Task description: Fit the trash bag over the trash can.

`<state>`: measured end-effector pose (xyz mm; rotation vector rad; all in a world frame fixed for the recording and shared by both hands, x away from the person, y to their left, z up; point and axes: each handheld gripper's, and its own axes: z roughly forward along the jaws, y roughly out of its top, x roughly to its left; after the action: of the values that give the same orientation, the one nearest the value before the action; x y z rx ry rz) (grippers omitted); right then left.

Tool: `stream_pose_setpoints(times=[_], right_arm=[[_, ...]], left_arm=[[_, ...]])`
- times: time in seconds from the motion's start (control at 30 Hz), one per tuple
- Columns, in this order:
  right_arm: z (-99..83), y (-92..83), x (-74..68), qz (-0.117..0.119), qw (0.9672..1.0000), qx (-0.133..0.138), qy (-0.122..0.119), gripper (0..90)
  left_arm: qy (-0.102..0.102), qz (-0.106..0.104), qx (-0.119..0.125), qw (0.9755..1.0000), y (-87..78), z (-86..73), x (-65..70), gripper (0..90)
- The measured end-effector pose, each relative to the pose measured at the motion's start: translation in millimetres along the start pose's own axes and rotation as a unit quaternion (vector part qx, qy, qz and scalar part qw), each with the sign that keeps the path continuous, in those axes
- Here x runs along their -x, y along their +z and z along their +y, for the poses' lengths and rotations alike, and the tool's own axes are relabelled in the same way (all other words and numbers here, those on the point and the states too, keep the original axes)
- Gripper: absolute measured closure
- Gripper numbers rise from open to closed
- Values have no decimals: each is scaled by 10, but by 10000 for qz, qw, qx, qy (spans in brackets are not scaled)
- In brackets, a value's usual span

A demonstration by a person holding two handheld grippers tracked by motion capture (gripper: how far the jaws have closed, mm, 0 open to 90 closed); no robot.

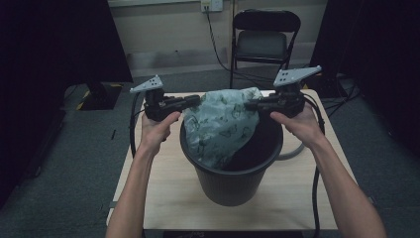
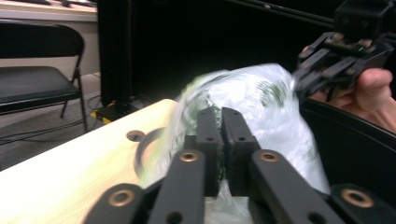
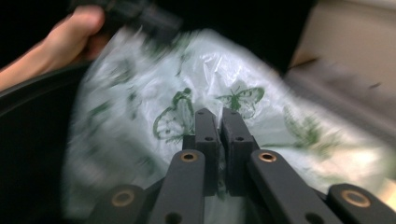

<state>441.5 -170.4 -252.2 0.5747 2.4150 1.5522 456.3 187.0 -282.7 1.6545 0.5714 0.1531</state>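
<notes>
Blurring smears much of both gripper views, so the green butterfly print on the plastic bag (image 1: 223, 124) reads sharply only near the jaws. On the left of the high view, the left gripper (image 1: 190, 102) is clenched on the bag's left edge; in its own view a thin fold of plastic sits pinched between the two black jaws, and the rest of the bag (image 2: 261, 102) billows behind them. The left hand (image 1: 158, 130) wraps the gripper body, hiding its underside. The bag hangs stretched between the two grippers, its lower part dropping into the black bin (image 1: 230, 168), which stands in the middle of the wooden counter (image 1: 163, 198). How far down the bag reaches inside is hidden by the bin's wall and the dark interior. On the right, the right gripper (image 1: 252, 104) is likewise clamped on the bag's right edge, with plastic (image 3: 187, 116) caught between its jaws, and the right hand (image 1: 299, 124) covers part of it. A cable loop lies on the counter behind the bin, partly hidden by it. Beyond the counter stands a folding chair (image 1: 265, 37), its legs cut off by the bag and grippers.
</notes>
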Motion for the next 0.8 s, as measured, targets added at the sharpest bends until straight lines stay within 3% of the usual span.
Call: stream_pose_setpoints(times=[0.07,0.17,0.33,0.4,0.47,0.53,0.6,0.67,0.8], right_arm=[[-34,20,-53,-137,9995,-270,-130,841],[-50,7,-60,-62,9997,-215,-63,803],[-34,39,-64,-101,9996,-233,-98,834],[-30,54,-67,-87,9996,-229,-109,803],[-28,54,-58,-108,9998,-148,-95,738],[-21,35,-35,-248,9997,-1,38,631],[-13,12,1,-329,9993,127,158,620],[2,0,42,-350,9987,276,243,608],[32,-7,90,-360,9977,461,330,582]], left_arm=[[34,-45,-22,10000,-6,-19,20,896],[13,-76,47,10000,-8,-30,33,895],[-26,112,305,9995,55,75,-10,525],[-129,48,102,9999,128,59,-67,504],[-244,-44,17,9997,154,33,-112,585],[-174,-122,-24,9998,137,18,-116,748],[-149,-251,-141,9995,131,8,-120,844],[-112,-266,-174,9994,131,8,-112,895],[-16,-277,-201,9994,124,17,-76,900]])
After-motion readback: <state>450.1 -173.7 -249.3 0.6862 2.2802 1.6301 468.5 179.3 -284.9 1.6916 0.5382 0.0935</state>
